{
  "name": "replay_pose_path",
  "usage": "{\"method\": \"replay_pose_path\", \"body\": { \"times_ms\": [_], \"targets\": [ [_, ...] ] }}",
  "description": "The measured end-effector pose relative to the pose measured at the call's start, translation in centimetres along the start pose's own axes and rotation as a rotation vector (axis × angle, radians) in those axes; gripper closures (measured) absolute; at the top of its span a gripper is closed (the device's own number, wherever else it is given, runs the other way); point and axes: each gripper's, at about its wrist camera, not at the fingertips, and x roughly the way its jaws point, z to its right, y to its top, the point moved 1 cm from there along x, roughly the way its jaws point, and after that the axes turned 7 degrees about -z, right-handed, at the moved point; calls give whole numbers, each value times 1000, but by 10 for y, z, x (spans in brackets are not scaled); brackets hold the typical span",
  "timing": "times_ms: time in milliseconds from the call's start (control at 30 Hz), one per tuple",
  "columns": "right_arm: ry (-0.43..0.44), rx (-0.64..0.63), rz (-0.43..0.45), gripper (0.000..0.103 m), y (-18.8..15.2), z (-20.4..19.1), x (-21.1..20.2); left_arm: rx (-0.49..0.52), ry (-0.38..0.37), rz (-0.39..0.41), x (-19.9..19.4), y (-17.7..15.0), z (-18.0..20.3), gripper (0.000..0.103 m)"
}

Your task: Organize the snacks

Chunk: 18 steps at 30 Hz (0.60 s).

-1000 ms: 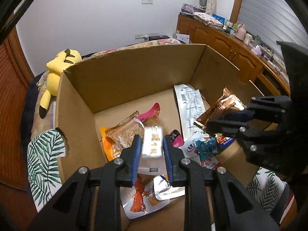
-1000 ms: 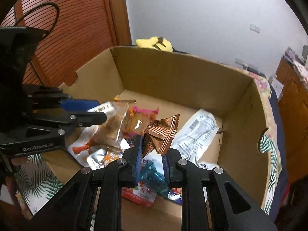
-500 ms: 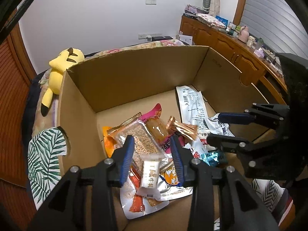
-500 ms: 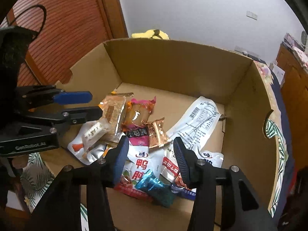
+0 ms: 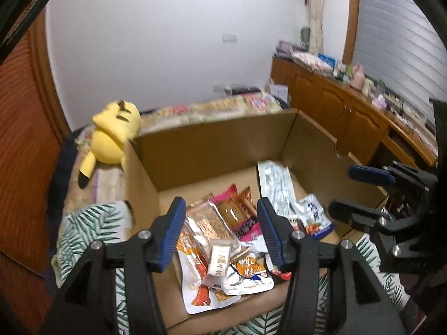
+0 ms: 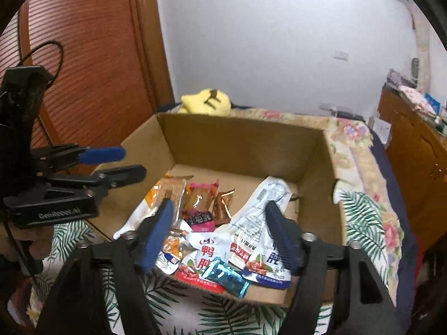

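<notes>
Left wrist view: one cardboard box (image 5: 223, 145) sits on a leaf-print cloth (image 5: 89, 223), about ten snack packets (image 5: 223, 223) heaped on its floor. One yellow plush toy (image 5: 114, 131) lies behind it. The left gripper (image 5: 220, 223) hangs above the near edge, fingers spread wide, holding nothing.

Right wrist view: the same box (image 6: 240, 142) holds the packets (image 6: 206, 223), one teal candy (image 6: 226, 276) nearest. The right gripper (image 6: 220, 231) hovers over them, fingers spread, empty.
</notes>
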Motion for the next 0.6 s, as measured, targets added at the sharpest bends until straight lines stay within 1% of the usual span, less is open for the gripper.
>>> {"method": "replay_pose_path", "body": {
  "times_ms": [33,67,100,133,167,233,333,400,533,600],
  "targets": [
    [-8,6,18,19,-1,0,-6,-5,9,15,-6,0,0,44],
    [-14,10,32,14,-1,0,-12,-5,19,29,-12,0,1,35],
    [-23,14,44,12,-2,0,-17,-4,28,48,-17,-1,2,29],
    [-31,20,55,10,-2,0,-22,-5,37,78,-25,-2,3,15],
    [-33,23,61,7,-4,0,-25,-4,42,110,-33,-3,4,7],
    [-48,31,71,0,-6,0,-32,-4,52,146,-43,-5,7,3],
    [-69,40,86,0,-10,-1,-41,4,56,159,-54,-8,13,1],
    [-77,41,87,0,-14,-1,-45,5,79,171,-62,-12,19,1],
    [-88,52,103,0,-22,-3,-55,-19,99,199,-73,-19,27,0],
    [-86,59,109,0,-26,-2,-60,-33,106,199,-77,-24,31,0]
  ]
}}
